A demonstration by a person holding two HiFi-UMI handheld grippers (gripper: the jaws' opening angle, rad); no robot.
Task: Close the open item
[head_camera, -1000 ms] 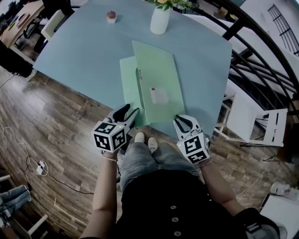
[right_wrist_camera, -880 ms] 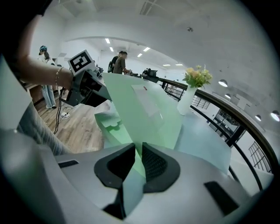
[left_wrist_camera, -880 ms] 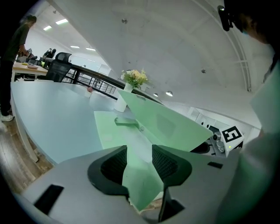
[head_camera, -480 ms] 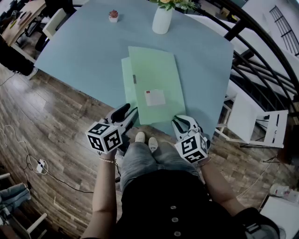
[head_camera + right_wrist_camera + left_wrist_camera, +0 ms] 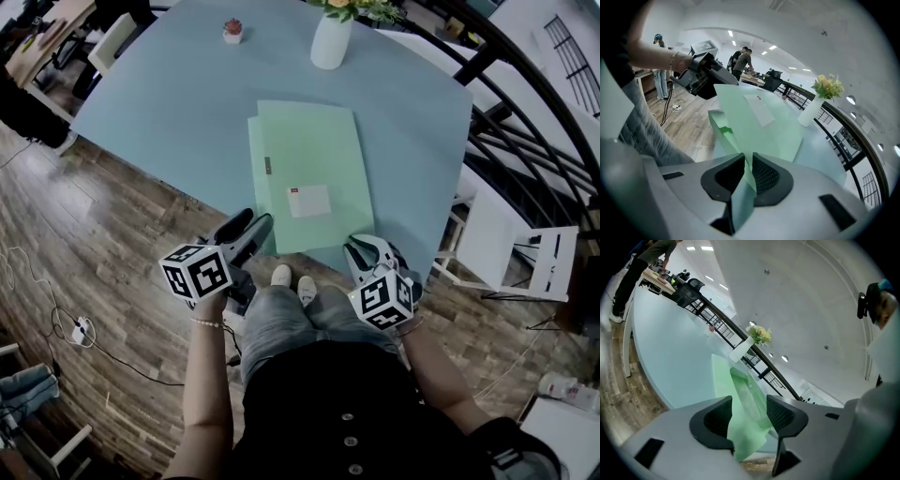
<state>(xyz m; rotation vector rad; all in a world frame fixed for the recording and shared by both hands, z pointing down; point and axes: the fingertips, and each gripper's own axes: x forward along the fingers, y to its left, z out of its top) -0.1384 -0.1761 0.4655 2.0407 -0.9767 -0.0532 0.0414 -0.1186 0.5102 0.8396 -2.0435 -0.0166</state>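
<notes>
A pale green folder [image 5: 309,173] with a white label lies on the light-blue table [image 5: 169,103], its cover down almost flat. My right gripper [image 5: 366,251] is at its near right corner, shut on the thin cover edge [image 5: 746,171]. My left gripper [image 5: 251,232] hovers off the near left corner, just past the table's front edge. Its jaws are opening, and the folder [image 5: 740,390] shows through the gap with the pads not pressing on it. In the right gripper view the left gripper [image 5: 701,75] stands left of the folder [image 5: 759,122].
A white vase [image 5: 331,42] with flowers and a small potted plant [image 5: 232,31] stand at the table's far side. A white chair [image 5: 511,244] and a black railing [image 5: 525,103] are to the right. Wooden floor [image 5: 112,272] lies to the left and in front of the table.
The folder's cover has come down from raised to nearly flat. My left gripper has let go of it, drawn back to the left and spread its jaws. The right gripper has kept its hold.
</notes>
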